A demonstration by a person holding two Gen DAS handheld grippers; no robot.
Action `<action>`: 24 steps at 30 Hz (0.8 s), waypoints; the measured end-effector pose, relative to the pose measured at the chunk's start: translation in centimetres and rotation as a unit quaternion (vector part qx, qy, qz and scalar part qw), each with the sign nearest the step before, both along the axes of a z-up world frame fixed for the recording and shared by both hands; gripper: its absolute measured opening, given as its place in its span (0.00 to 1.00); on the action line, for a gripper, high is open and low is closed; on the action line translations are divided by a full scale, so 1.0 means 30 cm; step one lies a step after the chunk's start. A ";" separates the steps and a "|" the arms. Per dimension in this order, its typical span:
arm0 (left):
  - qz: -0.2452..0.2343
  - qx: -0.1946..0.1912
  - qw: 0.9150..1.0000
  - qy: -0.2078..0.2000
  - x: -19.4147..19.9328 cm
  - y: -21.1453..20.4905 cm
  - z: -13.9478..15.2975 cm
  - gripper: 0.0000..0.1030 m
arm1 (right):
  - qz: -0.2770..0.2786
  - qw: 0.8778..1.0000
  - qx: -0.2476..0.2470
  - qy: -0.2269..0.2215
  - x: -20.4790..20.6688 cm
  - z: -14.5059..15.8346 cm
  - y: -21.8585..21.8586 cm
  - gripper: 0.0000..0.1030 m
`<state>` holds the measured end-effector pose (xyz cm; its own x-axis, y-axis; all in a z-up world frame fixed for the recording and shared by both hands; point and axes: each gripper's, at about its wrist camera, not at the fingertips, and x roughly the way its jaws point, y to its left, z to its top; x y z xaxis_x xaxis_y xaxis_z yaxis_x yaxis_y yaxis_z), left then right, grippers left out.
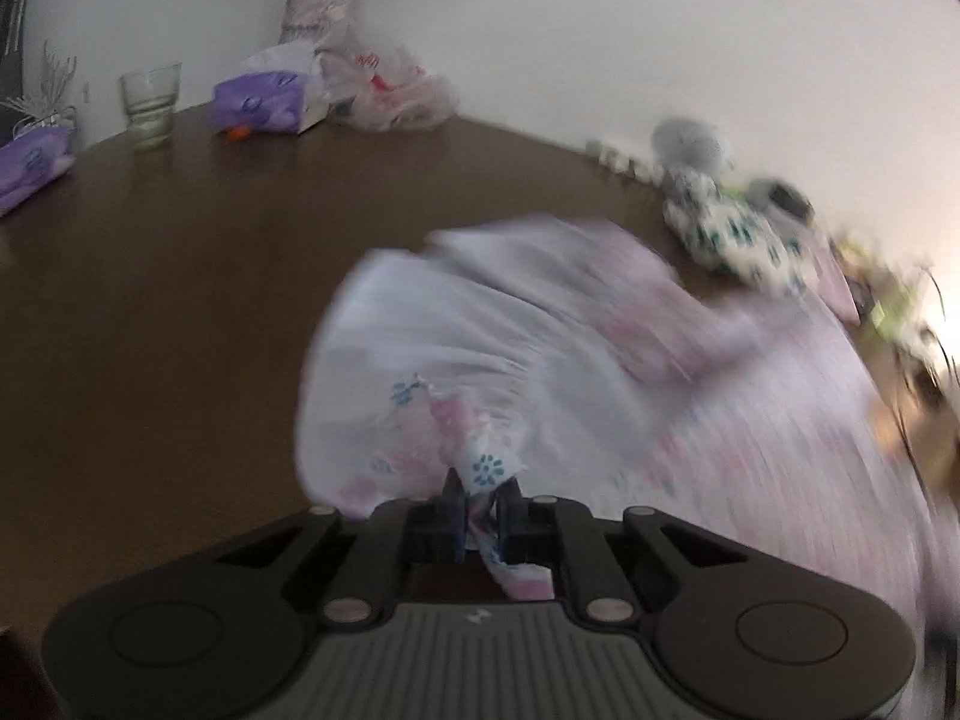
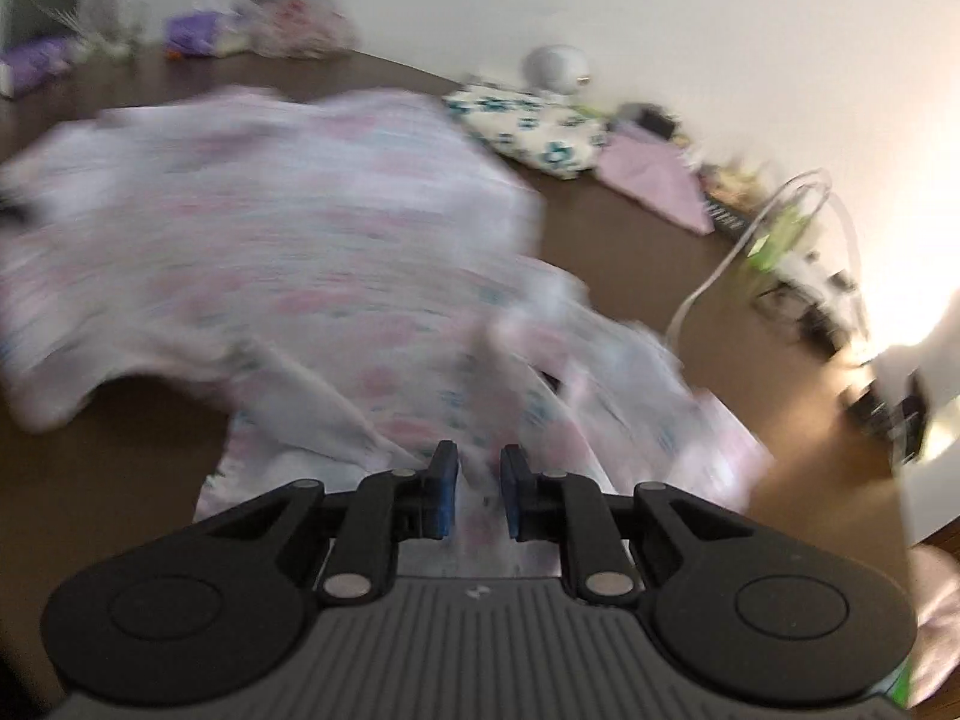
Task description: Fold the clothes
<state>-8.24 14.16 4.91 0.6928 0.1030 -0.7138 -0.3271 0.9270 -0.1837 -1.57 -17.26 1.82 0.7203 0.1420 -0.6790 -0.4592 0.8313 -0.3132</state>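
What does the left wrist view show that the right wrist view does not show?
Only the left wrist view shows a glass and a vase with flowers, and the left gripper shut on the garment. Only the right wrist view shows a white cable and the right gripper, its jaws apart with cloth between them. Both show the brown table, the garment and a folded flowered cloth.

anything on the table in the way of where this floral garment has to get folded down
Nothing visible does. The left tool already pinches the floral garment, and the brown table beside it is bare; clutter sits only along the wall.
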 end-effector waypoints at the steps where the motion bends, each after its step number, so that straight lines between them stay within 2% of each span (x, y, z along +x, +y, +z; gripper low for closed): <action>1: -0.007 -0.001 1.000 0.007 -0.058 -0.006 0.004 0.08 | -0.008 1.000 -0.011 -0.005 0.023 0.004 0.006 0.17; 3: -0.021 -0.007 1.000 0.018 -0.163 -0.012 0.020 0.20 | -0.019 0.999 -0.020 -0.015 0.039 0.039 0.011 0.22; 4: -0.024 -0.010 1.000 0.012 -0.196 0.000 0.048 0.31 | -0.017 1.000 -0.009 -0.023 0.023 0.070 0.005 0.29; 5: -0.021 -0.003 1.000 -0.001 -0.226 0.018 0.088 0.39 | -0.012 0.999 0.010 -0.028 0.002 0.103 -0.007 0.39; 7: -0.007 0.022 0.999 -0.040 -0.276 0.058 0.183 0.43 | 0.005 0.997 0.068 -0.032 -0.032 0.163 -0.031 0.49; 9: -0.024 0.026 0.996 -0.079 -0.272 0.099 0.269 0.62 | 0.036 0.990 0.136 -0.021 -0.051 0.197 -0.025 0.50; 10: -0.047 0.017 0.995 -0.091 -0.245 0.115 0.302 0.81 | 0.054 0.985 0.165 -0.010 -0.052 0.199 -0.008 0.50; 11: -0.069 0.009 0.993 -0.096 -0.206 0.126 0.325 0.84 | 0.070 0.981 0.182 0.004 -0.046 0.184 0.026 0.50; 13: -0.108 0.001 0.991 -0.080 -0.088 0.131 0.327 0.84 | 0.090 0.977 0.193 0.027 -0.028 0.132 0.111 0.50; 15: -0.115 0.006 0.992 -0.045 0.079 0.128 0.265 0.84 | 0.091 0.981 0.167 0.041 0.003 0.073 0.198 0.48; 17: -0.094 0.005 0.996 0.002 0.242 0.129 0.194 0.74 | 0.093 0.983 0.149 0.048 0.009 0.043 0.234 0.48; 18: -0.084 -0.004 0.996 0.015 0.298 0.139 0.168 0.74 | 0.093 0.984 0.142 0.051 0.010 0.030 0.246 0.48; 21: -0.071 -0.068 0.995 0.006 0.367 0.210 0.138 0.70 | 0.100 0.984 0.132 0.064 0.035 0.000 0.251 0.48; 22: -0.066 -0.089 0.994 0.003 0.390 0.234 0.128 0.52 | 0.099 0.984 0.131 0.069 0.046 -0.006 0.250 0.48; 23: -0.061 -0.110 0.992 -0.001 0.414 0.257 0.118 0.23 | 0.097 0.983 0.135 0.075 0.053 -0.008 0.247 0.48; 24: -0.057 -0.131 0.990 -0.004 0.437 0.281 0.108 0.07 | 0.098 0.982 0.138 0.080 0.059 -0.009 0.244 0.48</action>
<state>4.86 22.60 8.15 0.6946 -0.1637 -0.7005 -0.2209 0.8782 -0.4243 0.21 -9.94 1.54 0.5476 0.4616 -0.6979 -0.6439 0.7651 0.0008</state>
